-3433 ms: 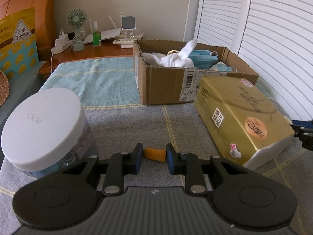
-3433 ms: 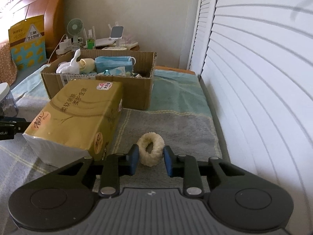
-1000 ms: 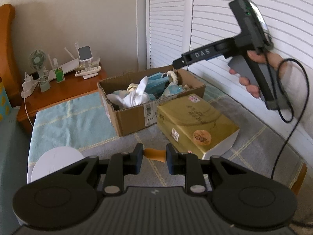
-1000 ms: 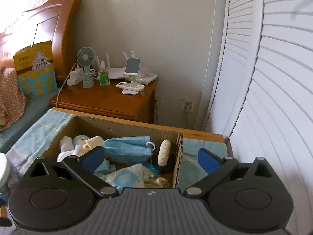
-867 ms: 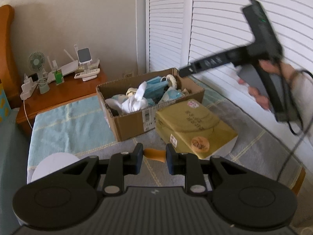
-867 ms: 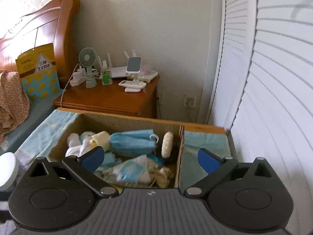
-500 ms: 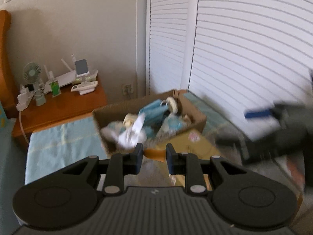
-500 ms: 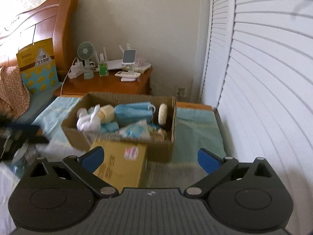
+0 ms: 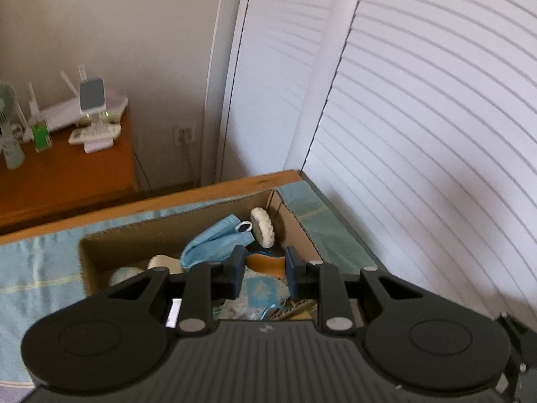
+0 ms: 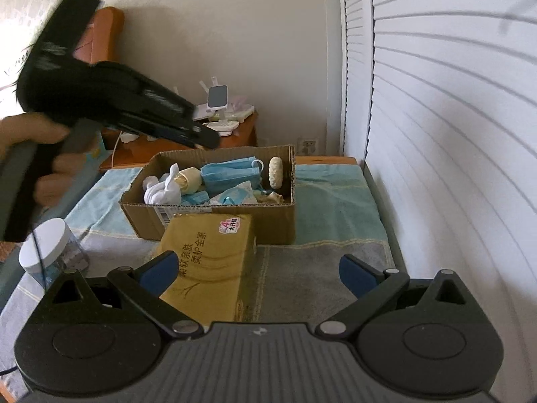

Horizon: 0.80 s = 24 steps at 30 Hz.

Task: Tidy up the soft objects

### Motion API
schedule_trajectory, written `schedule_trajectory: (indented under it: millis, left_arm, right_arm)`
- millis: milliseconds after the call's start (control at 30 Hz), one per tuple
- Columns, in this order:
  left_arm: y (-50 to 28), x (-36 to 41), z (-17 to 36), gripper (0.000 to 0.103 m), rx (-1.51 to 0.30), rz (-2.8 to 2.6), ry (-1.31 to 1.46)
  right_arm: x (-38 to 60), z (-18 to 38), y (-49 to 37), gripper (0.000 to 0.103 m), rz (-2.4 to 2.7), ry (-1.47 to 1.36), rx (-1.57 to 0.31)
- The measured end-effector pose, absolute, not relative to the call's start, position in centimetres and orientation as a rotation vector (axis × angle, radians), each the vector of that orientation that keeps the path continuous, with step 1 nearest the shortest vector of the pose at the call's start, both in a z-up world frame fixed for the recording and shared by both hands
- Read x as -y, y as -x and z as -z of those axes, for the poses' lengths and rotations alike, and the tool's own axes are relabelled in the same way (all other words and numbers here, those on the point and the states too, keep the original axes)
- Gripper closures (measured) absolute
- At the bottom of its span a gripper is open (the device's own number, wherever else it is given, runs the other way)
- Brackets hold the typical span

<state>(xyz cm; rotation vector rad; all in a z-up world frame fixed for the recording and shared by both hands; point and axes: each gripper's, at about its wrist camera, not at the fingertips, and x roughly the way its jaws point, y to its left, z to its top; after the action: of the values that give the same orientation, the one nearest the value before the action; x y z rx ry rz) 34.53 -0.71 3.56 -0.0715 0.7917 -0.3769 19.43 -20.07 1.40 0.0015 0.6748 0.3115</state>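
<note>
Left tongs (image 9: 262,270) grip orange piece (image 9: 265,263) inside the box rim (image 9: 174,213).

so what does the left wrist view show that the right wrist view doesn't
Only the left wrist view shows the left claw shut on an orange piece above the cardboard box.
Only the right wrist view shows the open right claw, the gold tissue pack, the white-lidded jar and the hand.
Both show the box, blue mask and cream scrunchie.
</note>
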Motion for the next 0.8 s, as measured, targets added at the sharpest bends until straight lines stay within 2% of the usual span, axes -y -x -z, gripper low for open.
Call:
schedule_trajectory:
  millis: [133, 233, 300, 500, 800]
  left_arm:
    - [-35.2, 1.7, -2.9, 0.074, -0.801, 0.348, 0.033]
    - [-35.2, 1.9, -2.9, 0.048, -0.789, 0.336, 0.030]
    - [-35.0, 1.8, -3.2, 0.021, -0.763, 0.321, 0.028]
    - [-32.8, 1.5, -4.6, 0.006, -0.670, 0.286, -0.018]
    - [-25.3, 0.0, -4.7, 0.001, -0.603, 0.221, -0.083]
  right_arm:
    - [20.2, -1.3, -19.4, 0.000, -0.313, -0.003, -0.677]
    - [20.3, -1.4, -19.5, 0.000, -0.316, -0.002, -0.675]
    - [20.3, -1.4, -19.4, 0.000, -0.319, -0.004, -0.672]
    - [20.2, -1.5, -19.2, 0.000, -0.313, 0.003, -0.671]
    - [19.6, -2.0, -18.9, 0.000, -0.223, 0.030, -0.711]
